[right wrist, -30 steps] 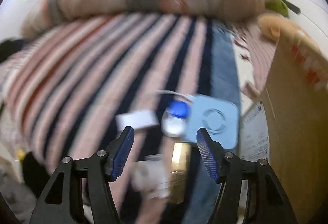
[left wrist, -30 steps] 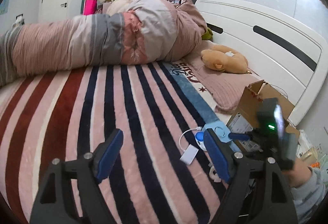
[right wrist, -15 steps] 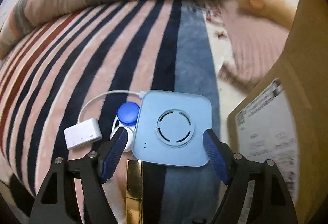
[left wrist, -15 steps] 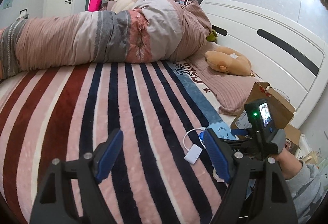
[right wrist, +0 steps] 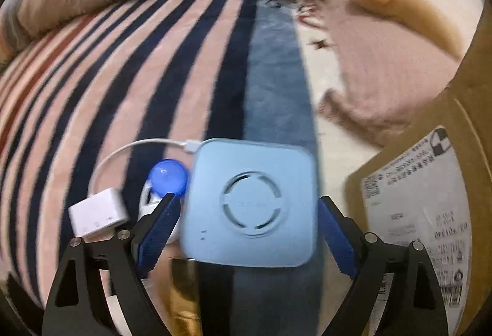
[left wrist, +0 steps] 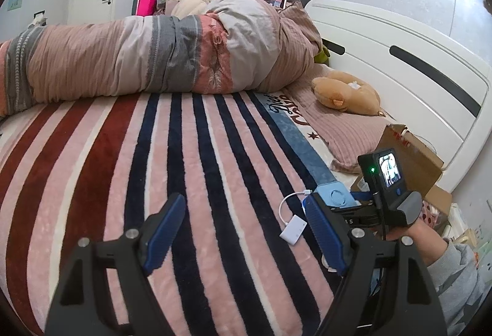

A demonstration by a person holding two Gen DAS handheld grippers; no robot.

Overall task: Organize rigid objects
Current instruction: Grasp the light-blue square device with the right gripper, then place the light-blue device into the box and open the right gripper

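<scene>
A light blue square device [right wrist: 250,203] lies flat on the striped blanket [right wrist: 123,74]. My right gripper [right wrist: 246,228] is open, its blue pads on either side of the device, not clamped. A blue-capped white item [right wrist: 167,179] and a white adapter with cable [right wrist: 98,211] lie just left of it. A gold object [right wrist: 181,293] lies below. In the left wrist view my left gripper [left wrist: 246,231] is open and empty above the blanket; the blue device [left wrist: 333,194], the adapter [left wrist: 293,230] and the right gripper body [left wrist: 384,197] are to its right.
A cardboard box [right wrist: 430,197] with a label stands right of the device; it also shows in the left wrist view [left wrist: 412,157]. A rolled duvet [left wrist: 153,56], a plush toy [left wrist: 344,93] and the white headboard [left wrist: 399,59] lie beyond.
My right gripper has moved forward and down, so the blue device now sits between its open pads. The left gripper has stayed open and nearly still.
</scene>
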